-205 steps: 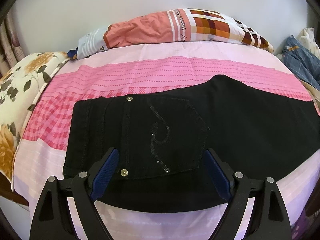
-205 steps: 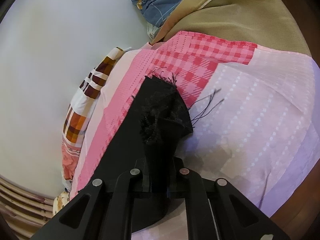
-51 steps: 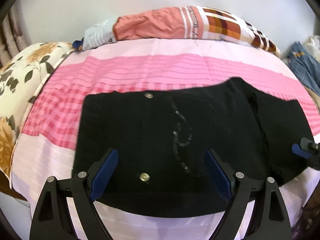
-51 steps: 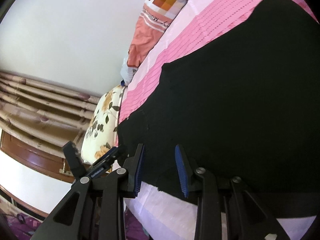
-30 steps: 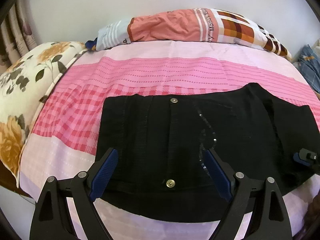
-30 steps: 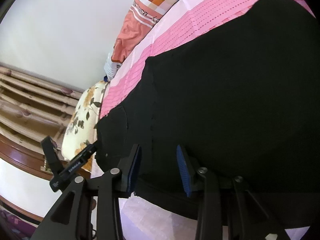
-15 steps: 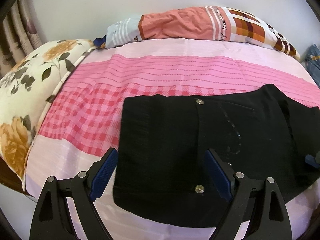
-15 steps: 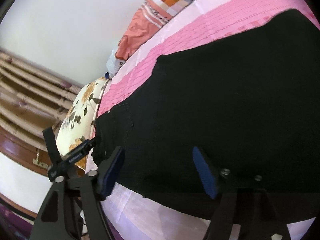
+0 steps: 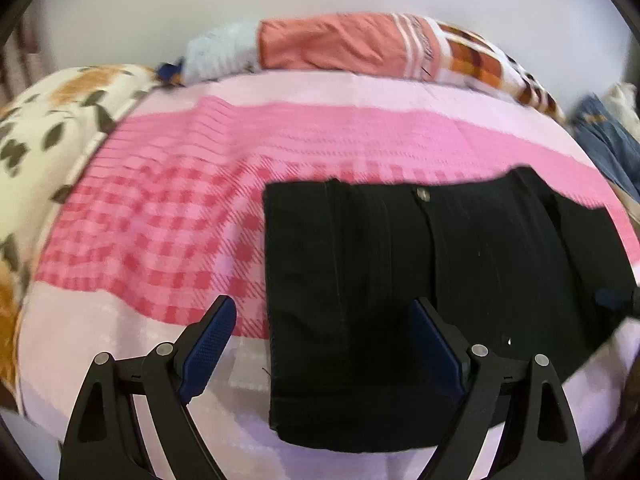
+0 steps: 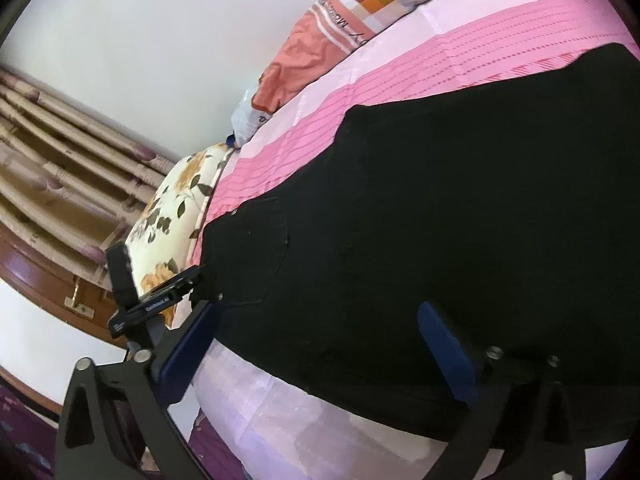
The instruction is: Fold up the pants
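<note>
The black pants (image 9: 420, 292) lie folded flat on the pink bed sheet (image 9: 180, 216), waistband edge to the left, a metal rivet showing near the far edge. My left gripper (image 9: 322, 340) is open and empty, hovering over the pants' near left corner. In the right wrist view the pants (image 10: 460, 208) fill the frame. My right gripper (image 10: 316, 336) is open and empty above their near edge. The left gripper (image 10: 160, 300) shows at the left of that view.
A floral pillow (image 9: 40, 152) lies at the left of the bed. A rolled orange and plaid blanket (image 9: 360, 48) lies along the wall. Blue clothes (image 9: 612, 148) are piled at the far right. Curtains (image 10: 60, 160) and a wooden bed frame (image 10: 48, 276) are at the left.
The right gripper let go of the pant legs after folding them over, and its jaws opened wide. The left gripper has shifted left, so the pants sit further right in its view.
</note>
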